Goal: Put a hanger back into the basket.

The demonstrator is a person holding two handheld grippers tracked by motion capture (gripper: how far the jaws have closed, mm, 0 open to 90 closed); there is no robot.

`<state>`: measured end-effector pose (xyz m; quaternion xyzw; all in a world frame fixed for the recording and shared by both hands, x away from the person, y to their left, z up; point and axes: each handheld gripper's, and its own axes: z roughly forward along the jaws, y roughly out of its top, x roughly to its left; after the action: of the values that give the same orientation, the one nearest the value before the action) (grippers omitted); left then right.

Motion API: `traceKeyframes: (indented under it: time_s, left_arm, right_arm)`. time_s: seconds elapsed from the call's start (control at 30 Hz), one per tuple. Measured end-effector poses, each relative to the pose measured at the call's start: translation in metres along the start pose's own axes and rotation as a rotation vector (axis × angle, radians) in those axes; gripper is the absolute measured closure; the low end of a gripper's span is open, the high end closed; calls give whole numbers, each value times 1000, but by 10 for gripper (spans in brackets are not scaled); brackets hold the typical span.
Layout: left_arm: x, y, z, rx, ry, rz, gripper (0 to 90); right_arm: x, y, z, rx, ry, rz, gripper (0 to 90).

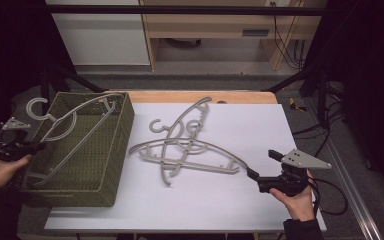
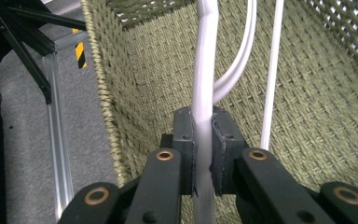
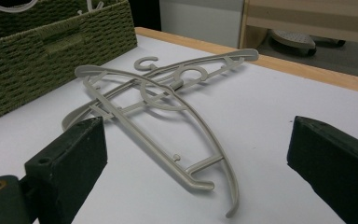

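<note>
Woven basket (image 2: 307,93) wall behind left tongs (image 2: 203,154) clamping hanger (image 2: 205,70).

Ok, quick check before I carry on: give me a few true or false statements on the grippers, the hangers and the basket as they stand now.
1. The left gripper is shut on a hanger that lies partly in the green woven basket. True.
2. The right gripper is clamped on a hanger. False: its jaws stand wide open, with the end of the nearest hanger lying on the table between them, untouched.
3. Two hangers lie crossed on the white table top. True.
4. The basket stands to the right of the crossed hangers in the high view. False: it stands to their left.
5. The basket is turned upside down. False: it stands upright, open side up.
</note>
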<state>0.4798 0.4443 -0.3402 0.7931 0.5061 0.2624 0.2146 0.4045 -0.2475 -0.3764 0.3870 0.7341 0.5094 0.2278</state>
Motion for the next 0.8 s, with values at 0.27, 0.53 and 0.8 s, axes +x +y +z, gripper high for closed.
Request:
traceKeyframes:
  time_s: [0.27,0.53,0.8]
  left_arm:
    - [-12,7,30,123,28,22,816]
    - [-10,3,42,156,5,-29,804]
    - [-7,0,28,98,3,-73,719]
  right_arm:
    - [0,0,0,3,3,-4,51]
    - [1,0,1,5,3,-3,53]
    - [1,-1,2,9,0,-3,57]
